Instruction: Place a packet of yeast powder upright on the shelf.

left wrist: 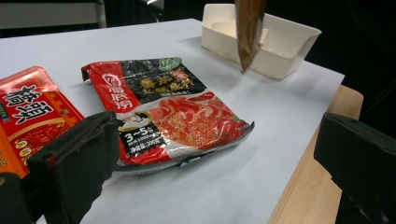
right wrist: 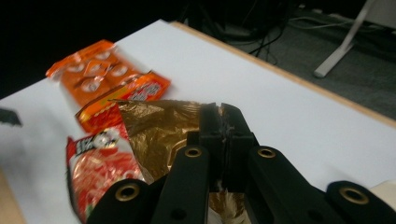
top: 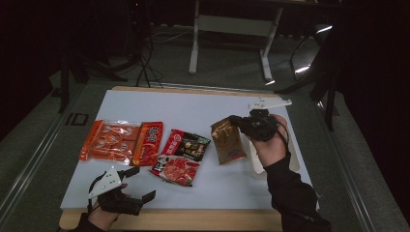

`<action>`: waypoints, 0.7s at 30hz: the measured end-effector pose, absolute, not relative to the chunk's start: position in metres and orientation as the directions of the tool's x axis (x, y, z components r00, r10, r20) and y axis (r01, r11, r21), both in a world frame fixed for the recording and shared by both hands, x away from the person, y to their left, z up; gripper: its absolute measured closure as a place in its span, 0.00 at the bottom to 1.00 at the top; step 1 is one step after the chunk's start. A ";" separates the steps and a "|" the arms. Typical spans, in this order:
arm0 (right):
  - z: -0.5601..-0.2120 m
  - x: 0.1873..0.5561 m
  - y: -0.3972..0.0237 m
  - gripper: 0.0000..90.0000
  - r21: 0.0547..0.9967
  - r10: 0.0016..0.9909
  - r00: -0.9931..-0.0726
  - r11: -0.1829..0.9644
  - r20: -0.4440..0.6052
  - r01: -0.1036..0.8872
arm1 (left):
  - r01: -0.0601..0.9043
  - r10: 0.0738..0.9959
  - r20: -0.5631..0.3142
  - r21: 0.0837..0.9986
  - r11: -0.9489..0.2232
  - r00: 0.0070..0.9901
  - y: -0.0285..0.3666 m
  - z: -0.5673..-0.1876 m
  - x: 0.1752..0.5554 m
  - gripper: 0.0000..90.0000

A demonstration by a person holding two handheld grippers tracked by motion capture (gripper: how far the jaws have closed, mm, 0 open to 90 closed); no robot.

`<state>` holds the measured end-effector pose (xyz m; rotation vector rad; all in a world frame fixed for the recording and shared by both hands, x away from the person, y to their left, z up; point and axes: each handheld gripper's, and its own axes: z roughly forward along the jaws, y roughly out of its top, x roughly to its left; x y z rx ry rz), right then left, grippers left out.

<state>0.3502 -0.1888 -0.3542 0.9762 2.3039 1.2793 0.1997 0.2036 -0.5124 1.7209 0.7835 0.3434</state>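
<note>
The right claw point(top: 238, 122), right of centre in the high view, is clamped on the top edge of a gold packet point(top: 227, 141), which hangs from it above the white tabletop point(top: 208, 104); the right gripper view shows its jaws pressed together on the foil. In the left gripper view the packet dangles at the top of the frame, in front of a cream tray point(left wrist: 289, 42). The left claw point(top: 140, 183), lower left, stands wide with nothing in it, near a red and black noodle packet point(top: 181, 155). Two orange packets point(top: 121, 141) lie at mid left
</note>
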 end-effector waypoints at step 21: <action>-0.319 0.398 -0.215 0.99 0.869 0.795 -0.605 0.271 0.039 0.413 | 0.324 0.656 -0.166 0.938 -0.126 0.736 0.203 -0.513 0.200 0.01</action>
